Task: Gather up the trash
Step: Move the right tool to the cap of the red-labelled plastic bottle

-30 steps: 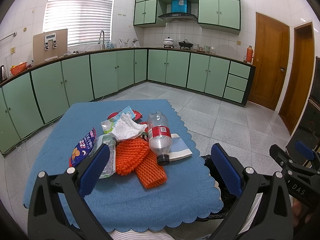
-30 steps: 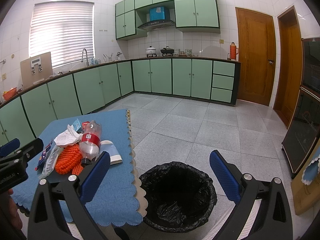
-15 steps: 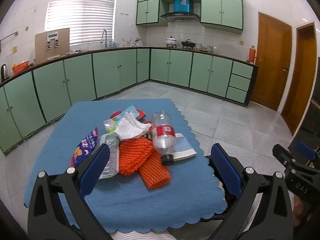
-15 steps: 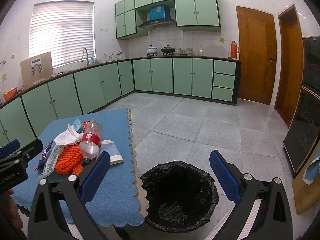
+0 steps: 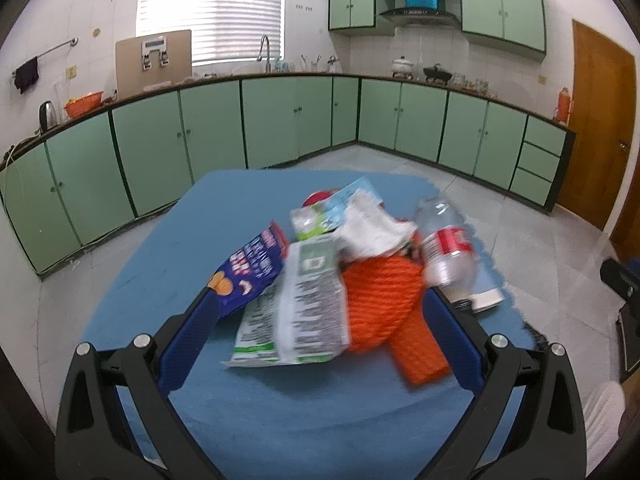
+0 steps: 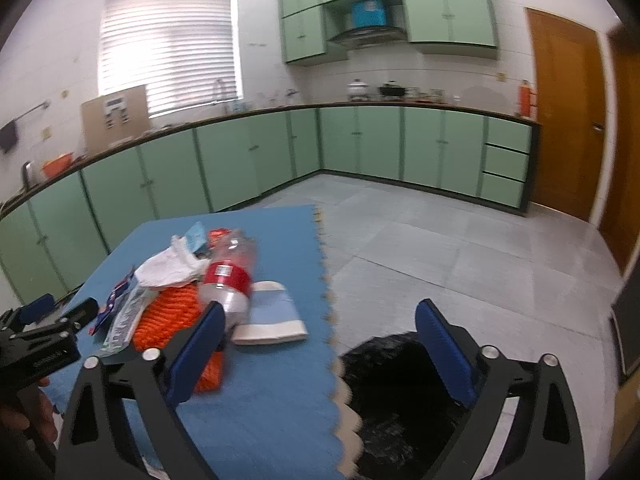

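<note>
A pile of trash lies on a blue cloth table (image 5: 168, 240): a white-green wrapper (image 5: 296, 308), a blue snack bag (image 5: 252, 268), orange foam netting (image 5: 380, 300), crumpled white paper (image 5: 372, 228) and a clear plastic bottle with a red label (image 5: 448, 248). My left gripper (image 5: 320, 340) is open and empty, close over the near side of the pile. My right gripper (image 6: 320, 348) is open and empty above the table's right edge, next to the bottle (image 6: 228, 276). A bin lined with a black bag (image 6: 400, 392) stands on the floor right of the table.
Green cabinets (image 5: 280, 120) run along the far walls with a tiled floor (image 6: 440, 240) between. A white-blue folded paper (image 6: 272, 312) lies beside the bottle. Wooden doors (image 6: 568, 120) are at the right.
Both grippers have moved forward and left toward the trash pile, which now looks much larger. The bin has slid low in the right wrist view. Both grippers stay open.
</note>
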`<state>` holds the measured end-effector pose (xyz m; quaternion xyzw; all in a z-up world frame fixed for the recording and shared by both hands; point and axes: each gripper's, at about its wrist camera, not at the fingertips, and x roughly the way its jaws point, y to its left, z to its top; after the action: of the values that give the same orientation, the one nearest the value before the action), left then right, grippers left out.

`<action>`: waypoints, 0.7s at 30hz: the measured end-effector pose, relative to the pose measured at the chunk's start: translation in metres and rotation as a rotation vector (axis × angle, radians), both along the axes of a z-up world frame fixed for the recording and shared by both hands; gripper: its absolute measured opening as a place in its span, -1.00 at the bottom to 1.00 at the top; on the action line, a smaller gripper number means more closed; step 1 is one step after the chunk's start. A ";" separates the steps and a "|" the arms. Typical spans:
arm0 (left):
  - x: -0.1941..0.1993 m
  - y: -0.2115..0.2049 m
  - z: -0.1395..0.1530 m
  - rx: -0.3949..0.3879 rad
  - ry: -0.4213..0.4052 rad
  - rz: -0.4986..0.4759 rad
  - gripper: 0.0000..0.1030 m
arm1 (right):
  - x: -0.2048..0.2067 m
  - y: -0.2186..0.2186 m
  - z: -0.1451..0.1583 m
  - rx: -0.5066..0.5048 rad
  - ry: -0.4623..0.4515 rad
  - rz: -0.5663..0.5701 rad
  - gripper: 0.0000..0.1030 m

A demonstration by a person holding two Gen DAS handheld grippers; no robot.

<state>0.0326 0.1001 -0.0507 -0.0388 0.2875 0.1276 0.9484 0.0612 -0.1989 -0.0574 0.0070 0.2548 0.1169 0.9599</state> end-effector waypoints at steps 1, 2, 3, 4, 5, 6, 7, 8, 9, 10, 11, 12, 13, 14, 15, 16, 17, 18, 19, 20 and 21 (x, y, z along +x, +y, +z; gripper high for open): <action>0.001 0.004 -0.003 0.004 0.003 0.007 0.90 | 0.006 0.005 -0.003 -0.004 0.005 0.015 0.71; 0.003 0.008 -0.007 0.009 0.009 0.012 0.90 | 0.013 0.014 -0.008 -0.007 0.013 0.038 0.68; 0.005 0.013 -0.012 0.006 0.016 0.013 0.90 | 0.020 0.022 -0.012 -0.005 0.023 0.060 0.64; 0.006 0.016 -0.016 0.002 0.019 0.014 0.90 | 0.026 0.031 -0.018 -0.003 0.033 0.078 0.59; 0.007 0.019 -0.019 0.001 0.018 0.017 0.90 | 0.030 0.035 -0.021 -0.002 0.039 0.090 0.57; 0.007 0.022 -0.022 0.001 0.016 0.021 0.90 | 0.035 0.044 -0.026 0.001 0.045 0.108 0.55; 0.008 0.024 -0.023 0.001 0.016 0.025 0.90 | 0.039 0.052 -0.031 -0.004 0.051 0.121 0.52; 0.011 0.028 -0.026 -0.003 0.016 0.031 0.90 | 0.042 0.057 -0.036 -0.010 0.058 0.129 0.50; 0.012 0.032 -0.028 -0.006 0.016 0.038 0.90 | 0.045 0.063 -0.041 -0.014 0.069 0.138 0.46; 0.013 0.036 -0.029 -0.011 0.016 0.043 0.90 | 0.049 0.070 -0.047 -0.014 0.085 0.151 0.43; 0.013 0.038 -0.031 -0.016 0.017 0.045 0.90 | 0.051 0.074 -0.051 -0.015 0.096 0.158 0.41; 0.013 0.041 -0.032 -0.022 0.017 0.046 0.90 | 0.053 0.078 -0.056 -0.017 0.107 0.163 0.39; 0.013 0.043 -0.034 -0.026 0.017 0.046 0.90 | 0.055 0.083 -0.061 -0.020 0.120 0.170 0.38; 0.013 0.045 -0.035 -0.026 0.016 0.045 0.90 | 0.056 0.086 -0.063 -0.020 0.126 0.173 0.38; 0.012 0.046 -0.036 -0.022 0.018 0.045 0.90 | 0.058 0.089 -0.065 -0.021 0.131 0.175 0.37; 0.013 0.047 -0.037 -0.020 0.021 0.046 0.90 | 0.060 0.092 -0.066 -0.025 0.137 0.176 0.37; 0.014 0.049 -0.038 -0.022 0.025 0.046 0.90 | 0.062 0.093 -0.068 -0.026 0.141 0.177 0.37; 0.014 0.050 -0.040 -0.030 0.028 0.045 0.90 | 0.064 0.095 -0.069 -0.027 0.145 0.177 0.37; 0.015 0.050 -0.041 -0.036 0.030 0.044 0.90 | 0.066 0.096 -0.070 -0.029 0.148 0.175 0.37; 0.016 0.051 -0.041 -0.040 0.032 0.043 0.90 | 0.069 0.099 -0.072 -0.036 0.153 0.172 0.37; 0.016 0.051 -0.042 -0.042 0.033 0.042 0.90 | 0.072 0.100 -0.073 -0.042 0.159 0.170 0.37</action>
<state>0.0489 0.1513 -0.0930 -0.0625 0.3048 0.1424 0.9397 0.1334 -0.0990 -0.1306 -0.0255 0.3321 0.1914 0.9233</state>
